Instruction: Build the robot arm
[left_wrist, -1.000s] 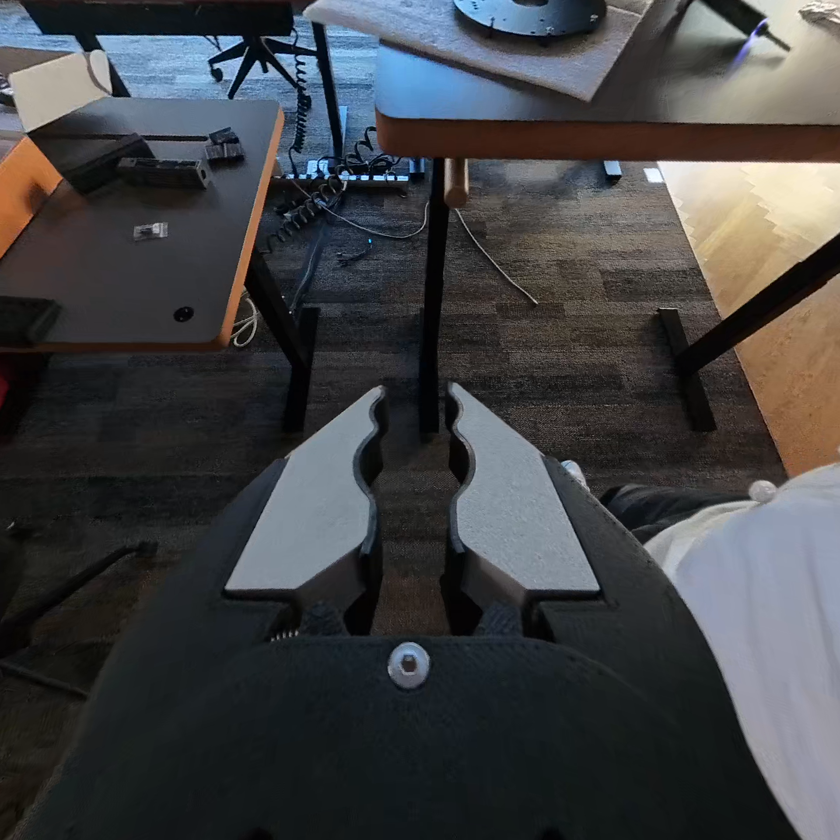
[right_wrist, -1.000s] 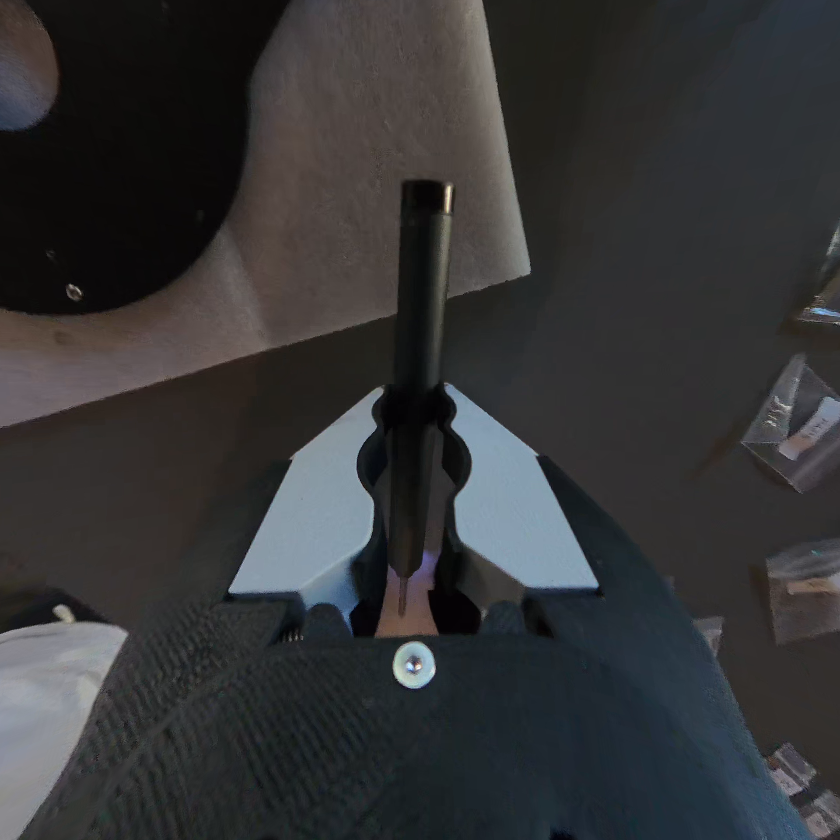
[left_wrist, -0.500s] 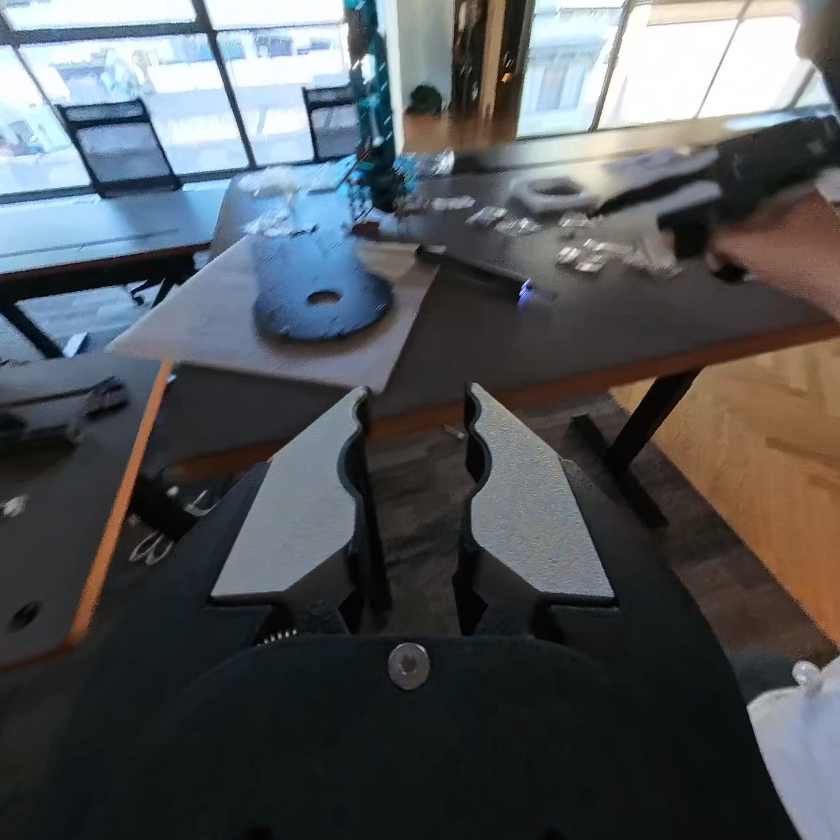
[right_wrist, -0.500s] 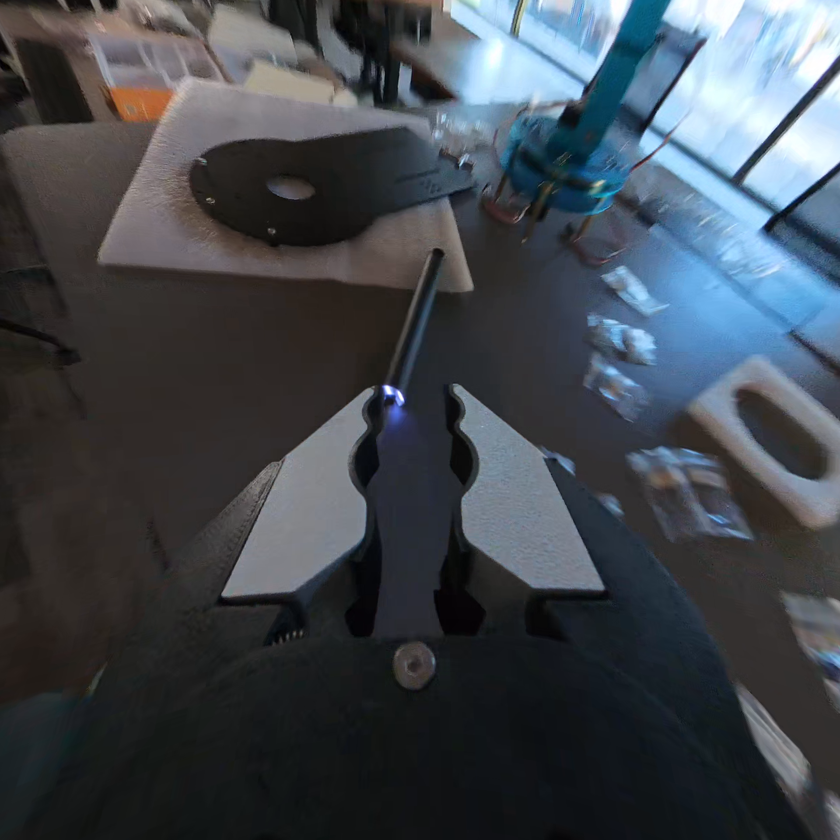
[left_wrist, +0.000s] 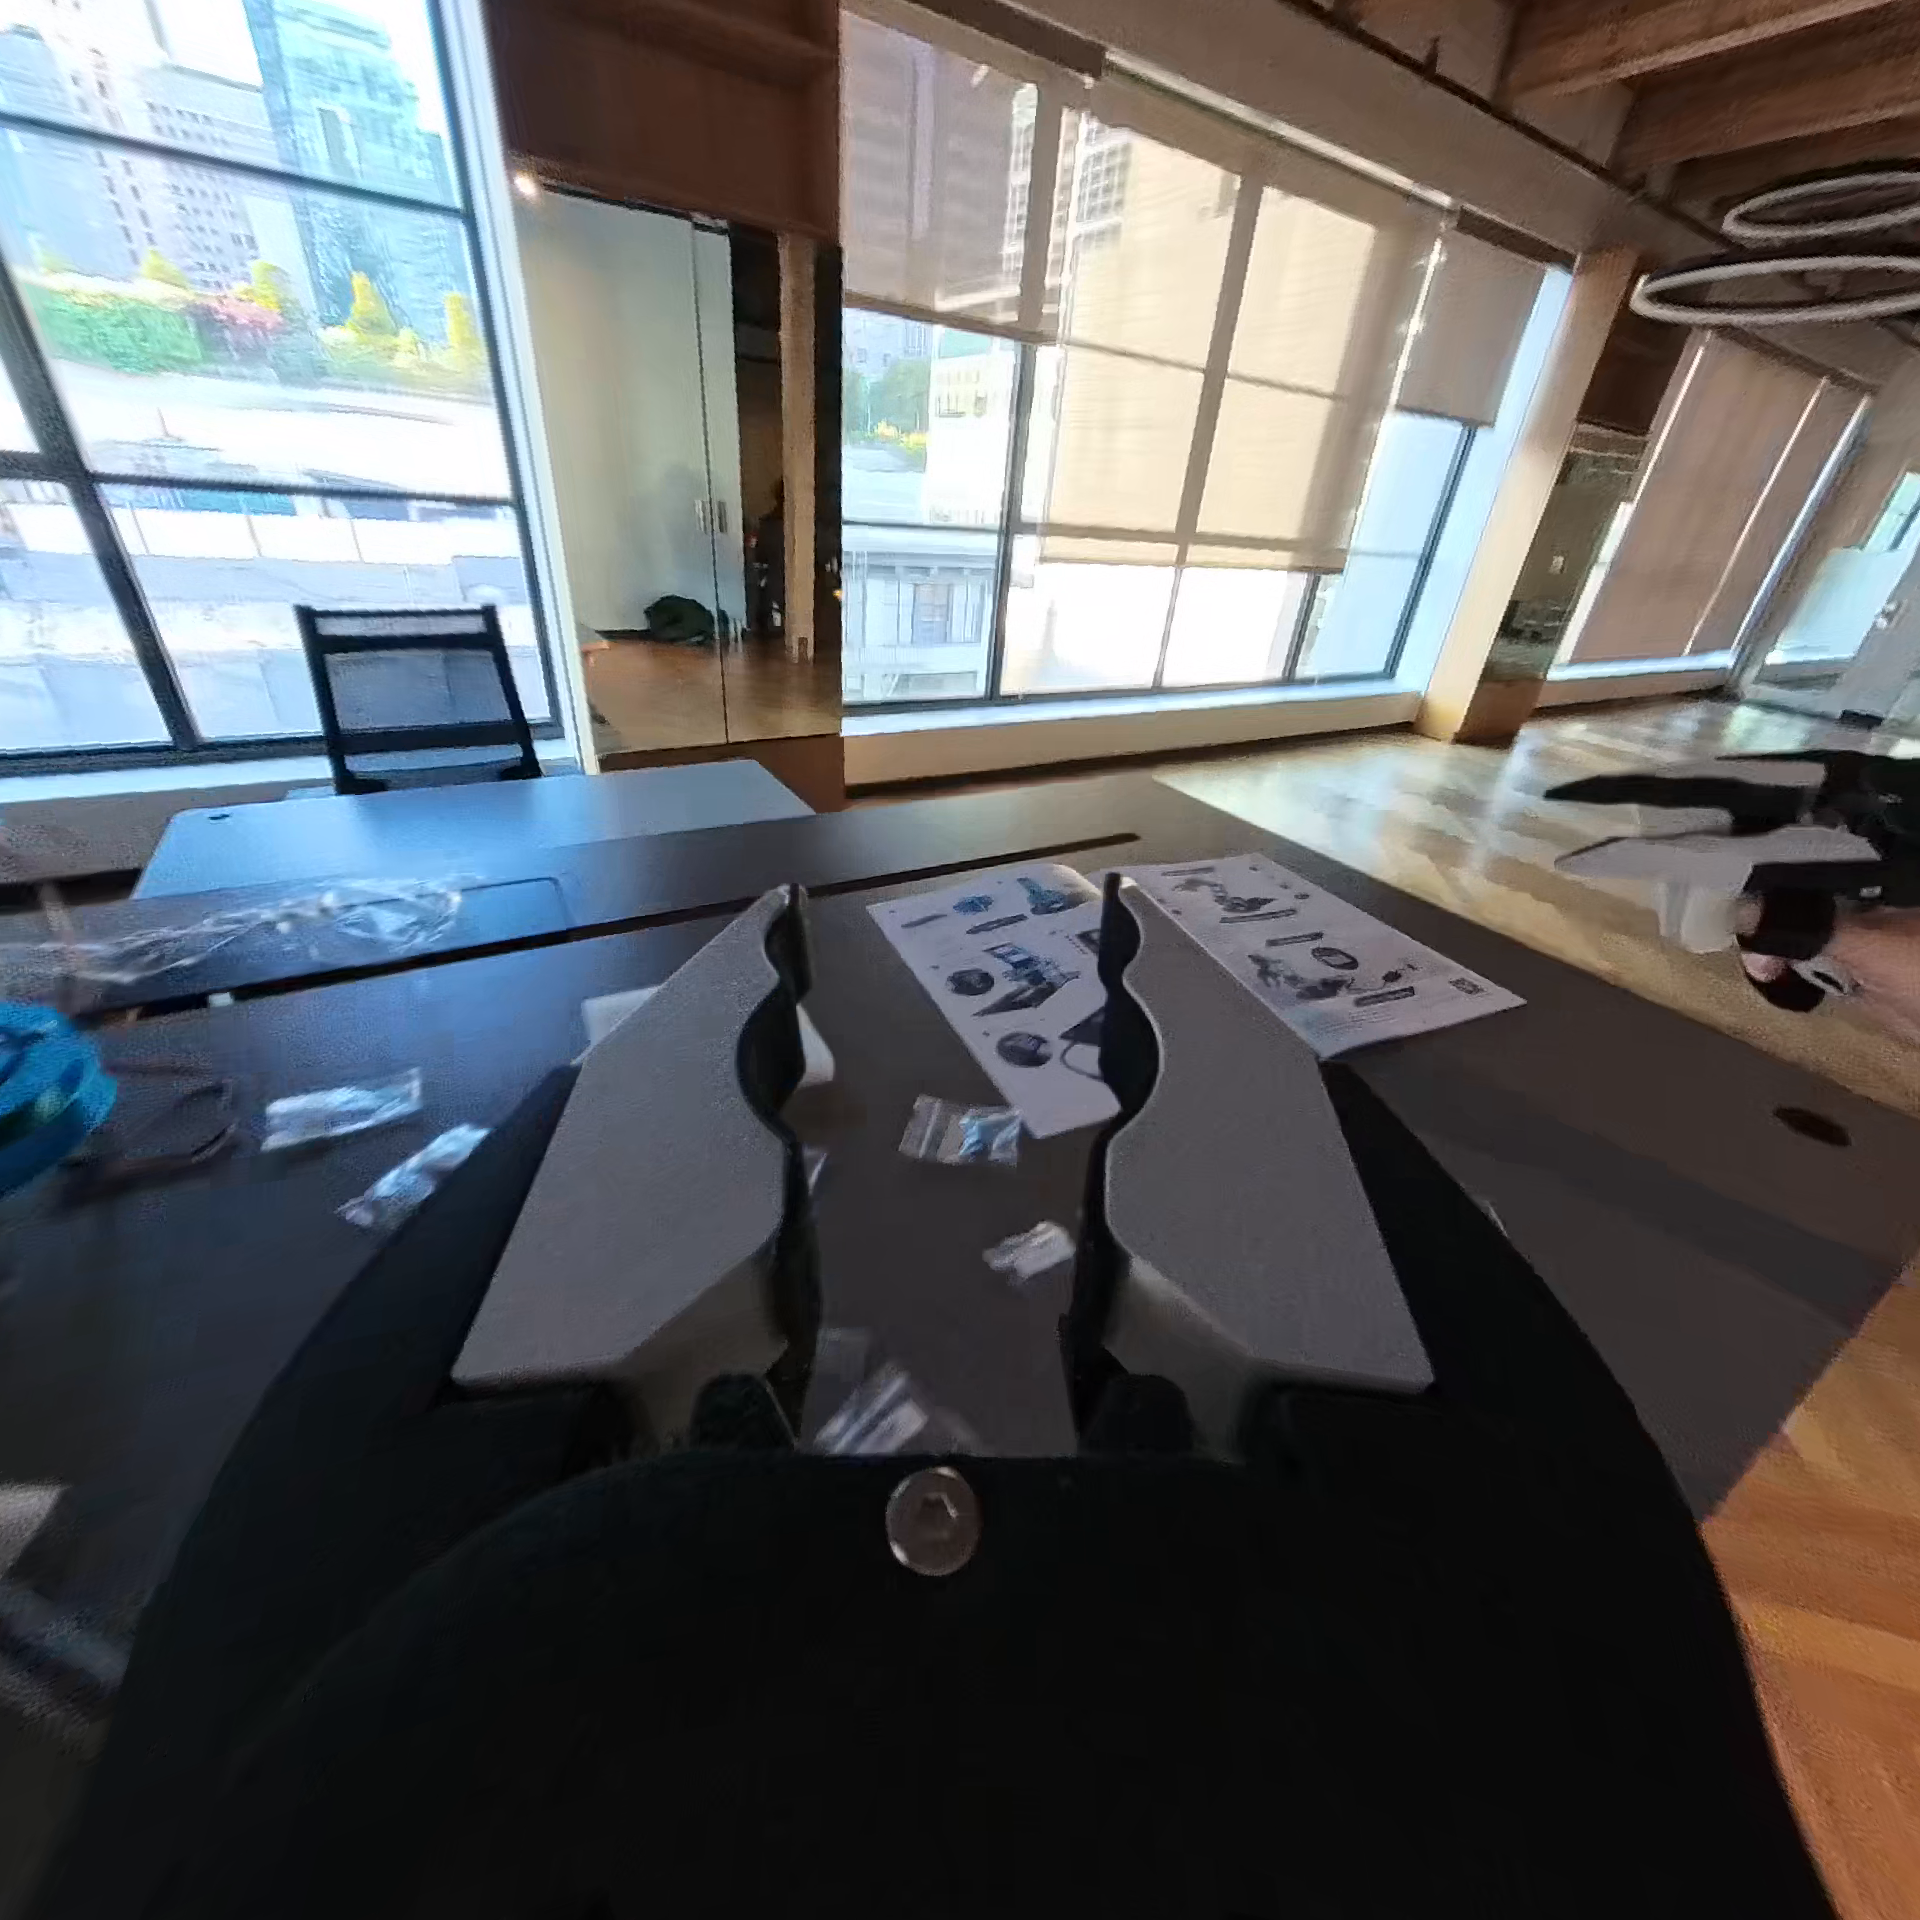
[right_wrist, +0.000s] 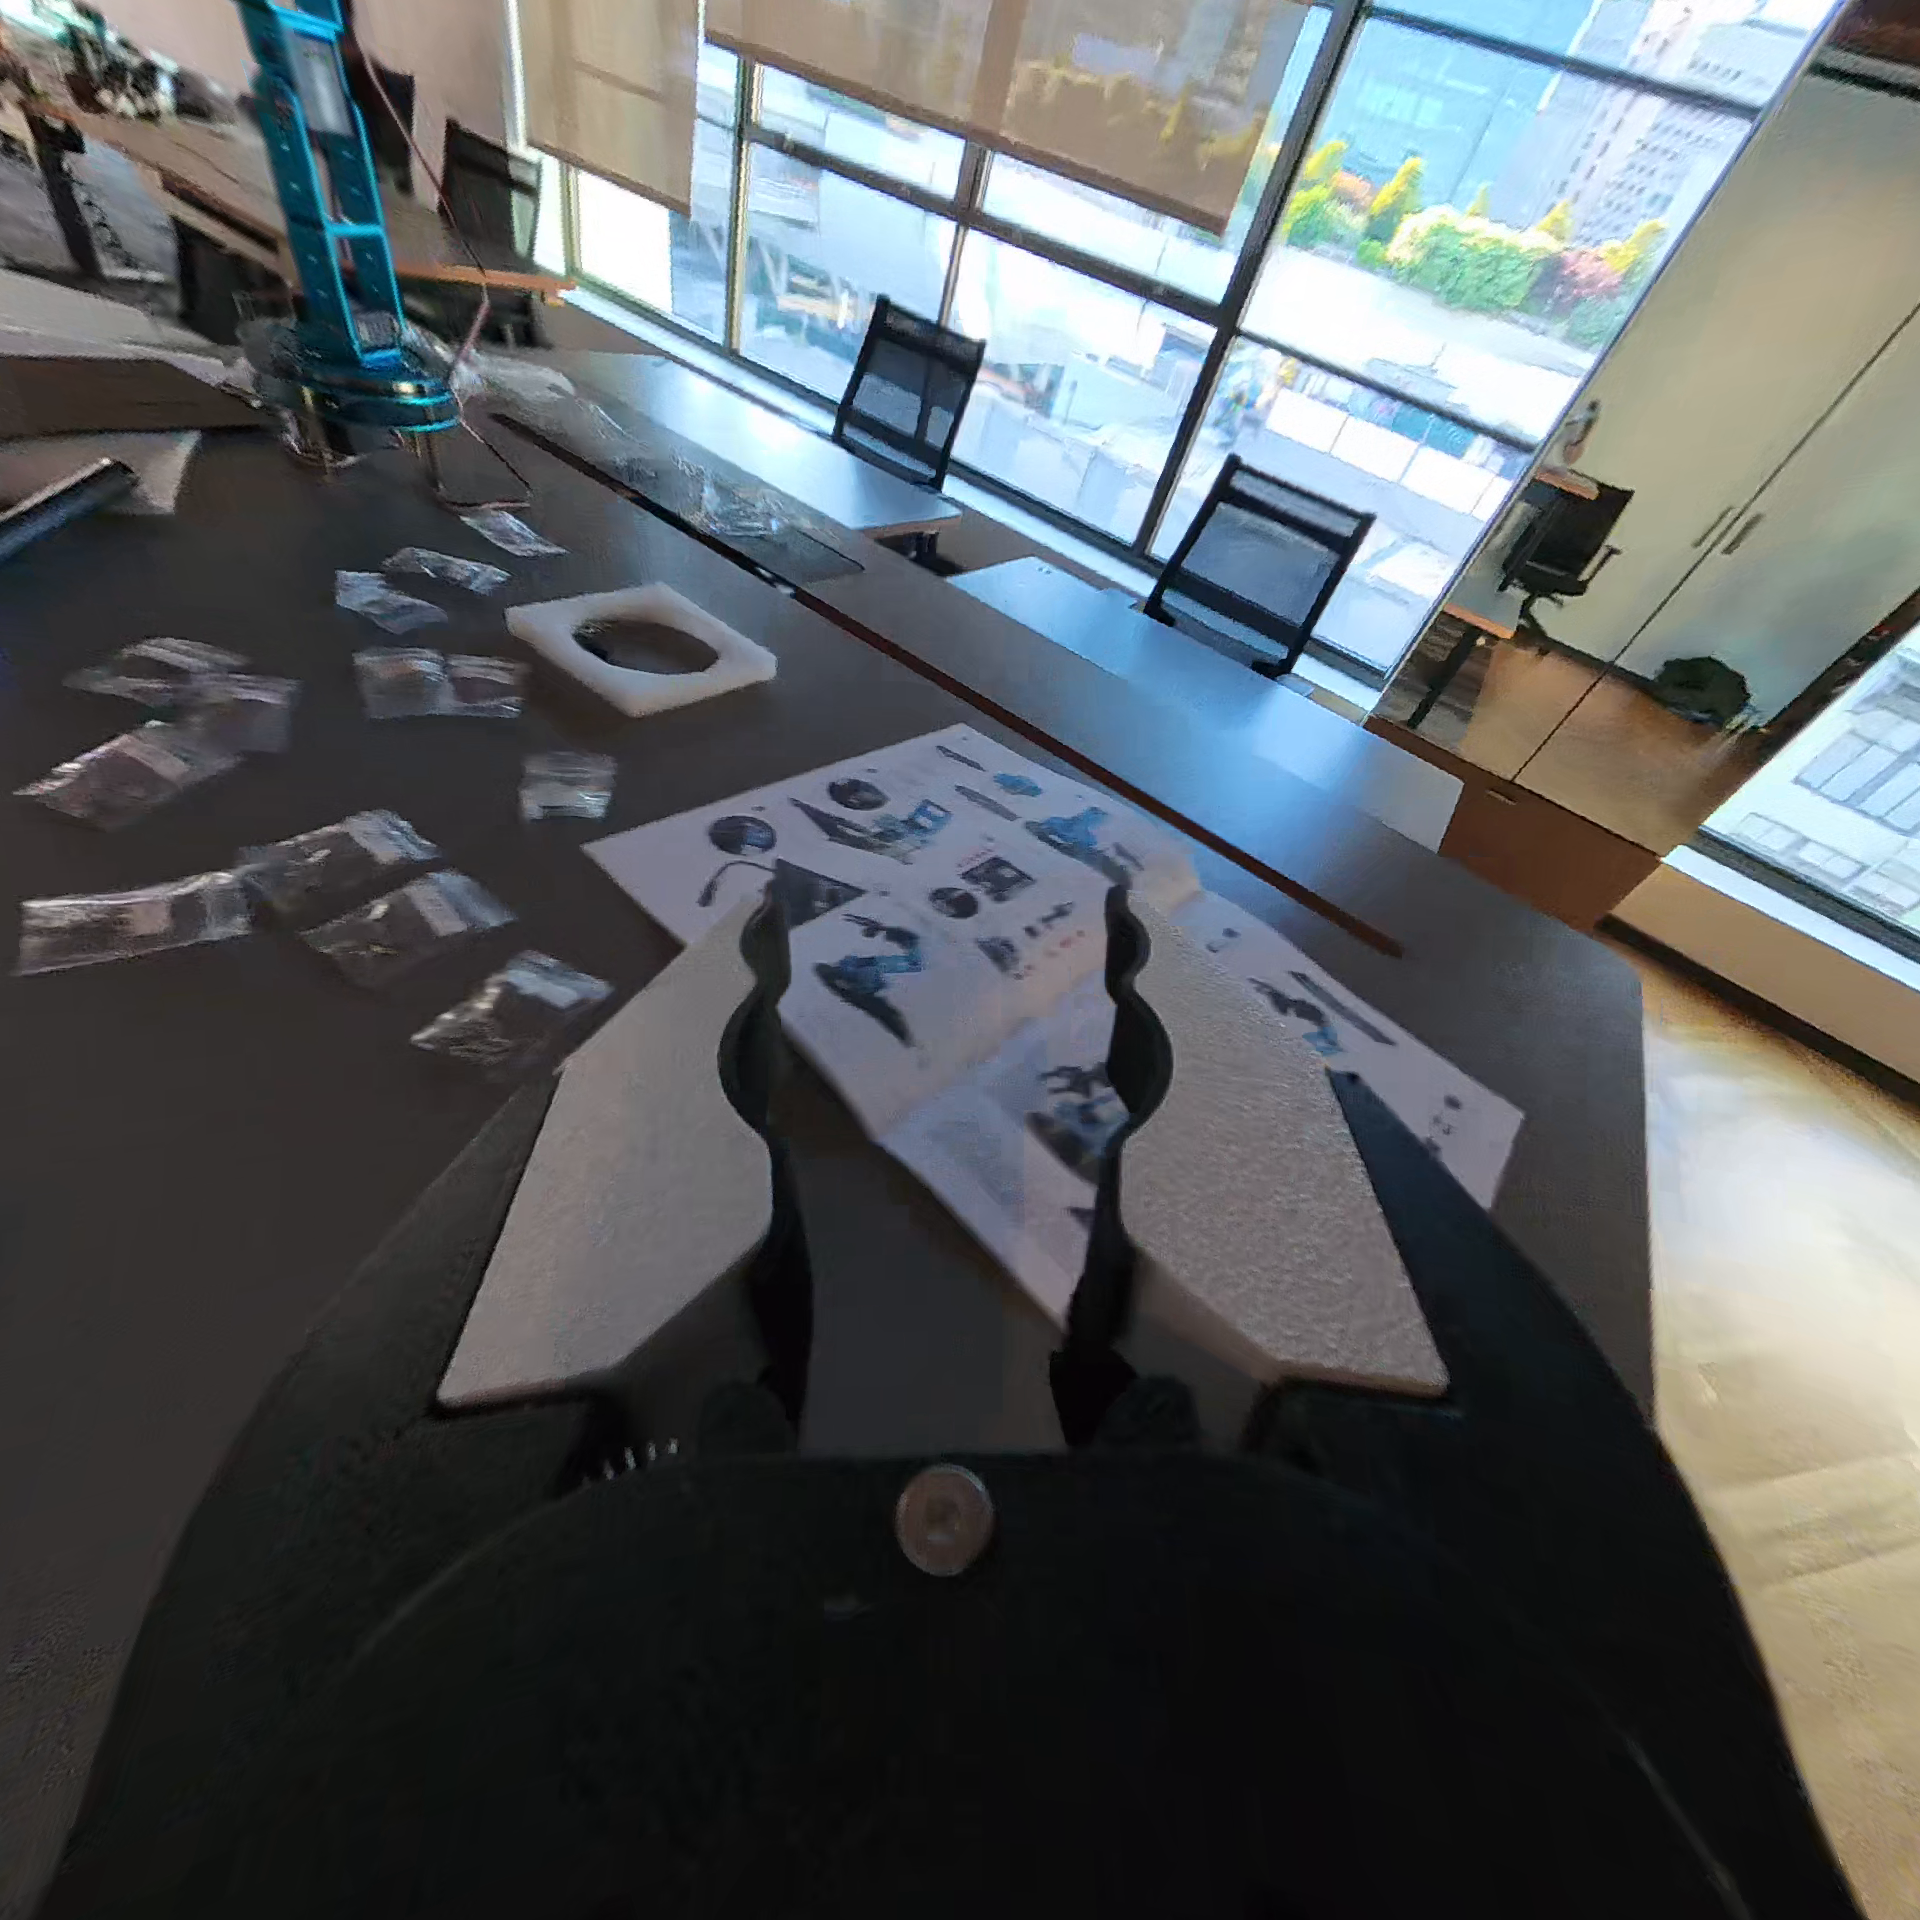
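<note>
Here both grippers hung empty above the dark table (left_wrist: 1558, 1164). The left gripper (left_wrist: 951, 914) had its grey fingers (left_wrist: 665, 1164) spread apart with nothing between them; through the gap showed small clear bags (left_wrist: 961, 1130) lying on the tabletop, and just beyond the tips an open printed sheet (left_wrist: 1340, 966). A white foam frame (left_wrist: 816, 1049) peeped out beside the left finger. Far to the right in that view the right gripper (left_wrist: 1558, 826) hovered off the table's edge, blurred. In the right wrist view the right gripper (right_wrist: 940, 914) likewise stood with fingers (right_wrist: 1257, 1174) parted, holding nothing, poised over the sheet (right_wrist: 935, 883). To its left lay scattered bags (right_wrist: 405, 925), the foam frame (right_wrist: 639, 649) farther back, and a blue arm (right_wrist: 332, 218) standing at the table's far end. Black chairs (right_wrist: 1257, 561) stood by the windows.
</note>
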